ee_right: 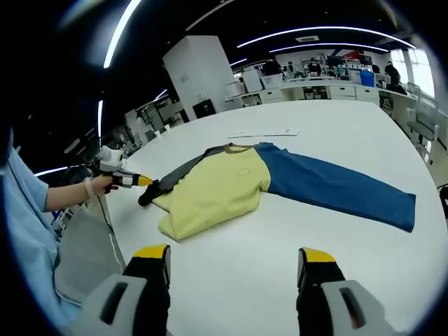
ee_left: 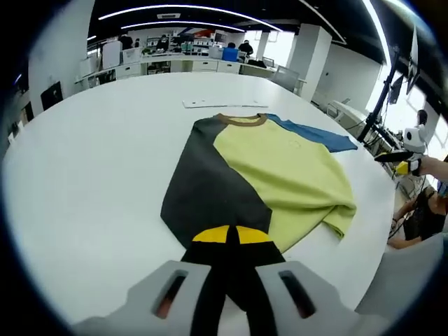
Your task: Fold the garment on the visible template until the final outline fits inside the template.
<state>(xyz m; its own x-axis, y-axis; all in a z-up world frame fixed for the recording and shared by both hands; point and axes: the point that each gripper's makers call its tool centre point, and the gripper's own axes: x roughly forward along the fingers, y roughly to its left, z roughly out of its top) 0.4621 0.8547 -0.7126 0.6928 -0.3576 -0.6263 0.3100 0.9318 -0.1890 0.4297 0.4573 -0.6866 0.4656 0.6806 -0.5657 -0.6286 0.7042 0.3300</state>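
Observation:
A long-sleeved shirt lies flat on the white table, with a yellow-green body (ee_left: 287,175), a brown collar (ee_left: 240,120) and a blue sleeve (ee_right: 336,185) stretched out to one side. Its dark grey sleeve (ee_left: 210,182) is folded across the body. My left gripper (ee_left: 230,234) is shut on the end of that dark sleeve, its yellow tips pressed together; from the right gripper view it shows as the left gripper (ee_right: 143,182) in a hand, pinching the dark cloth. My right gripper (ee_right: 236,255) is open above bare table in front of the shirt's hem, holding nothing.
A thin white flat sheet (ee_left: 224,103) lies just beyond the collar. The table edge (ee_left: 378,231) curves close on the shirt's hem side. A person's light-blue sleeve (ee_right: 31,210) and grey cloth (ee_right: 84,245) are beside the table. Desks and chairs stand in the background.

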